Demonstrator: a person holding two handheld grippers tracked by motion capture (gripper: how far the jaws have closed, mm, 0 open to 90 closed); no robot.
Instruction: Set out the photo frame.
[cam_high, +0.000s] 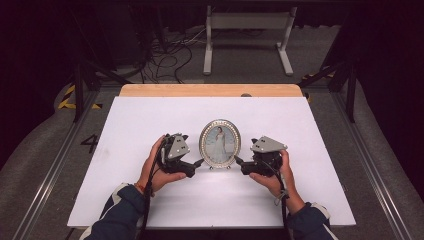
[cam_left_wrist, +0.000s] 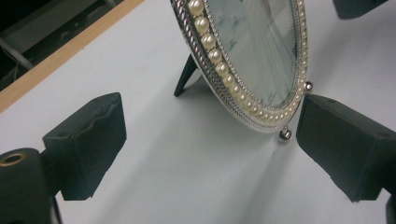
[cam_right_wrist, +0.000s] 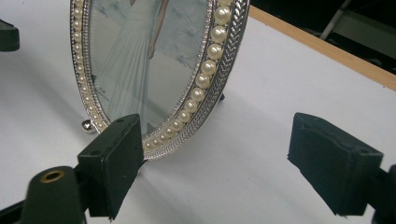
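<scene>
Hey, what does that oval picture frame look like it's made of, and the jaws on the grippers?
The oval frame looks like polished silver metal, or maybe plated plastic: its braided rim glints. A ring of glossy cream beads looks like imitation pearl. The front seems to be glass, since it reflects light. The gripper pads look like matte black rubber or foam, dull and slightly uneven.

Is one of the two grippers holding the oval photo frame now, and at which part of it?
Nothing is held. Both the left gripper and the right gripper are open beside the lower rim of the photo frame, which stands on its own.
</scene>
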